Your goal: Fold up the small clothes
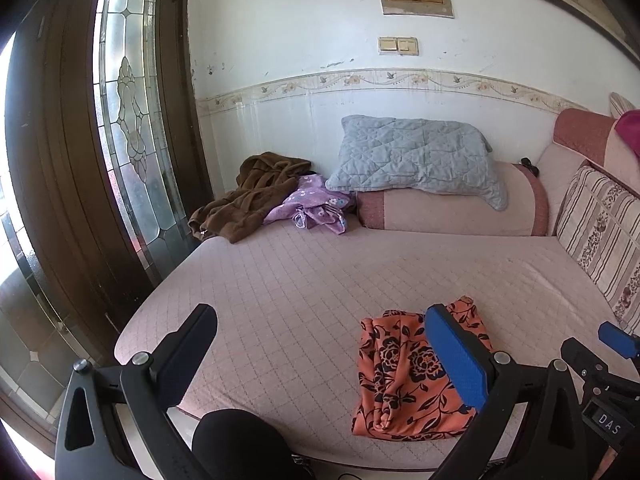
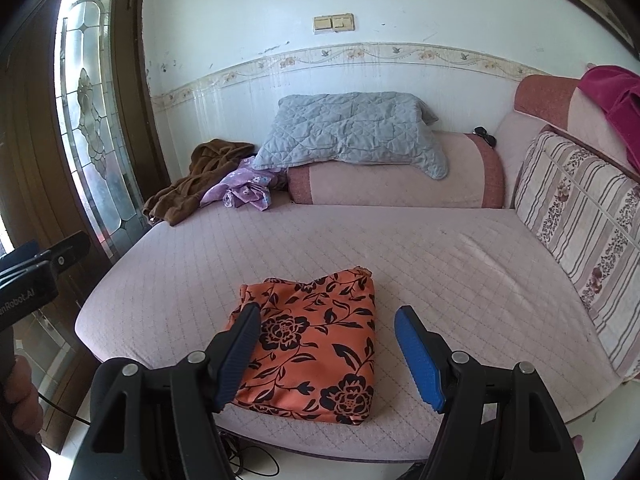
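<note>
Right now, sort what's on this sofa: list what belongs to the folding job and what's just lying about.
Folding job:
- orange floral cloth, near the front edge
- purple floral garment, crumpled at the back
- brown garment, heaped beside it

Lying about:
- grey quilted pillow
- striped cushion
- magenta cloth on the backrest
- sunglasses

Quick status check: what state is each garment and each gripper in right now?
Orange floral garment: folded, lying flat near the front edge.
Brown garment: crumpled heap.
Purple garment: crumpled.
Left gripper: open, empty.
Right gripper: open, empty, above the orange floral garment.
</note>
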A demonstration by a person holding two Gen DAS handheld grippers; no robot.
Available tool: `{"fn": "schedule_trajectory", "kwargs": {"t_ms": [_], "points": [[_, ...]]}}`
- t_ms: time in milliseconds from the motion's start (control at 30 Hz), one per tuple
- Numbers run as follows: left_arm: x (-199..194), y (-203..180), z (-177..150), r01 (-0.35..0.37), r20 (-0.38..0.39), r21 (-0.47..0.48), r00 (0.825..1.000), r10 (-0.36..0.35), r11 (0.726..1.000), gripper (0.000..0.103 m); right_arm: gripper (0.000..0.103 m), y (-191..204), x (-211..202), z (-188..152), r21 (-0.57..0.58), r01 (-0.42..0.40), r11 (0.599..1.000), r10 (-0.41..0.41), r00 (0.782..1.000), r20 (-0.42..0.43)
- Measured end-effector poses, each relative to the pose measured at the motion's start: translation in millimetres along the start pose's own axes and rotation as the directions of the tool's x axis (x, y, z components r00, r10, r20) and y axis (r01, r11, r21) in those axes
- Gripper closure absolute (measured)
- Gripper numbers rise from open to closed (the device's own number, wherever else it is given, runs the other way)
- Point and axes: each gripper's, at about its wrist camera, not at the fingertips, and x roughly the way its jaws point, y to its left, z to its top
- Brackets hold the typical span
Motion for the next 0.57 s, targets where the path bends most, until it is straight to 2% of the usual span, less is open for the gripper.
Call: {"fn": "schedule_trajectory", "kwargs": {"t_ms": [367, 500, 567], "points": [[11, 5, -1, 0.003, -0.008, -0.013, 1.000, -0.003, 1.000, 0.000, 0.030, 10, 12, 4, -0.023, 0.003, 1.000, -0.004, 1.000, -0.017], [20, 10, 0, 0.052, -0.001, -0.037, 0.999, -0.052, 0.998, 0.000, 0.030, 15, 17, 5, -0.039, 0.005, 0.999, -0.006, 1.000, -0.025], [28, 12, 1, 0.044, 0.010, -0.040, 0.999, -0.044, 0.998, 0.000, 0.030, 16, 24, 6, -0.042, -0.002, 0.999, 0.000, 0.999, -0.033]]}}
